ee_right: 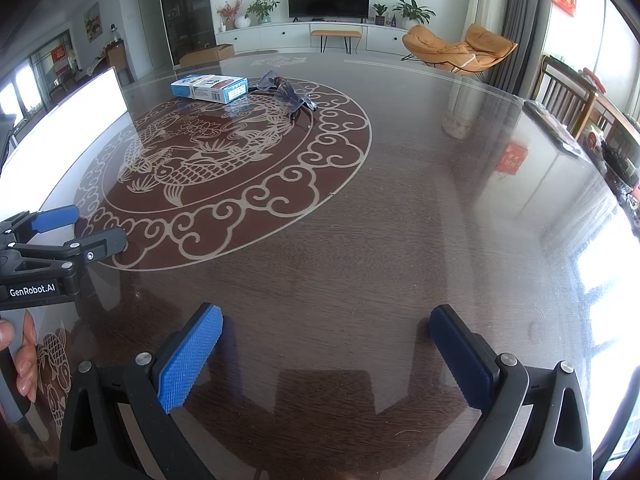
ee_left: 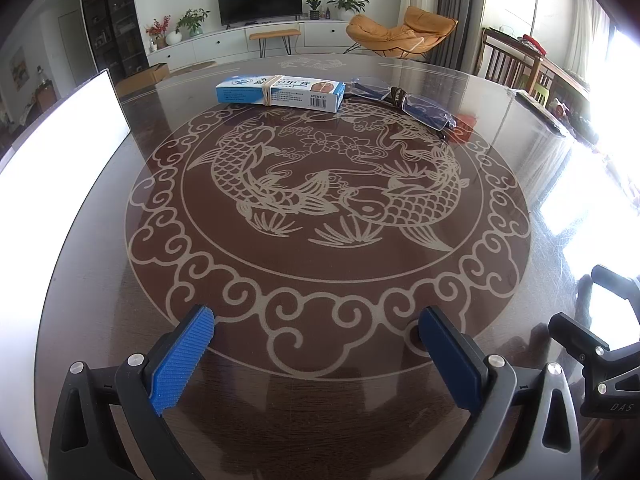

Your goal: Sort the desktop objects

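A blue and white box [ee_left: 280, 93] bound with a rubber band lies at the far side of the round glass table [ee_left: 320, 380]. A pair of glasses [ee_left: 404, 101] lies just right of it. Both also show in the right wrist view, the box [ee_right: 209, 87] and the glasses [ee_right: 286, 94]. My left gripper [ee_left: 316, 320] is open and empty, low over the near side of the table, far from both. My right gripper [ee_right: 326, 320] is open and empty, to the right of the left one. The left gripper [ee_right: 86, 226] shows at the left edge of the right wrist view.
A white board or tray [ee_left: 60, 136] lies at the table's left edge. The table top carries a fish pattern [ee_left: 328, 184]. Wooden chairs [ee_left: 516, 68] stand at the far right. An orange lounge chair [ee_left: 400, 34] and a TV cabinet stand beyond the table.
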A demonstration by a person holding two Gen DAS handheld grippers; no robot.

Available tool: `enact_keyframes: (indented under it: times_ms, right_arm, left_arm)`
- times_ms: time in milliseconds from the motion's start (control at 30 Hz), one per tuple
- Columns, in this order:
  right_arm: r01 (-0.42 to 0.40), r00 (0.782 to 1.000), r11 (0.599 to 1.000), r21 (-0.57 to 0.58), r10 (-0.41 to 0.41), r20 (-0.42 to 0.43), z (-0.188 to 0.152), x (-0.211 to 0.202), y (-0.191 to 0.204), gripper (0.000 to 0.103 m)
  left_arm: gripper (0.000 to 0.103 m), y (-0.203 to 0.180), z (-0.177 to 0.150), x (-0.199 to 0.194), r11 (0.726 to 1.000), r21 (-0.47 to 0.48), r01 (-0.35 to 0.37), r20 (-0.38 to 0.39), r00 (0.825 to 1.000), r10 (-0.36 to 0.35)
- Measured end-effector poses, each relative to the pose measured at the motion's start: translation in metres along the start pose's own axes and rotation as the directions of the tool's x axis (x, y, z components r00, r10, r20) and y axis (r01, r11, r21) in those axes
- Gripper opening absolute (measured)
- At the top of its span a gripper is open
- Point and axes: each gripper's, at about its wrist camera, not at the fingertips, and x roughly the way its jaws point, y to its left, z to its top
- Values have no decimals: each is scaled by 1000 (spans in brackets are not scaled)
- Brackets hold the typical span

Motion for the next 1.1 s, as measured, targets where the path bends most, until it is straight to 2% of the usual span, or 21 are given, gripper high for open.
enact_keyframes:
  times_ms: [400, 533, 633, 767, 867, 933, 1000, 1100]
  right_arm:
    - [0, 1000, 1000, 0, 0, 0, 0, 0, 0, 103]
    - [0, 1000, 1000, 0, 0, 0, 0, 0, 0, 103]
    - [0, 1000, 1000, 0, 0, 0, 0, 0, 0, 103]
    - [0, 1000, 1000, 0, 0, 0, 0, 0, 0, 103]
    - [-1, 1000, 1000, 0, 1, 0, 0, 0, 0, 103]
    - [-1, 1000, 1000, 0, 1, 0, 0, 0, 0, 103]
    - [-1, 1000, 1000, 0, 1, 0, 0, 0, 0, 103]
    - [-1, 1000, 1000, -1, 1, 0, 0, 0, 0, 103]
  left_arm:
    - [103, 0, 0, 0, 1000, 1, 2, -1, 1000, -1]
    - [103, 7, 9, 3, 999, -26, 30, -21, 999, -31]
    - [103, 25, 42, 5, 986, -138, 94, -5, 995, -95]
    - [103, 34, 116, 14, 974, -196, 113, 28, 994, -109]
    - [103, 42, 172, 34, 955, -285, 86, 46, 996, -76]
    - [103, 45, 202, 55, 940, -339, 38, 26, 999, -31]
    - [103, 45, 222, 75, 923, -386, 3, 8, 1000, 0]
    - [103, 40, 233, 102, 904, -423, -70, -32, 998, 62]
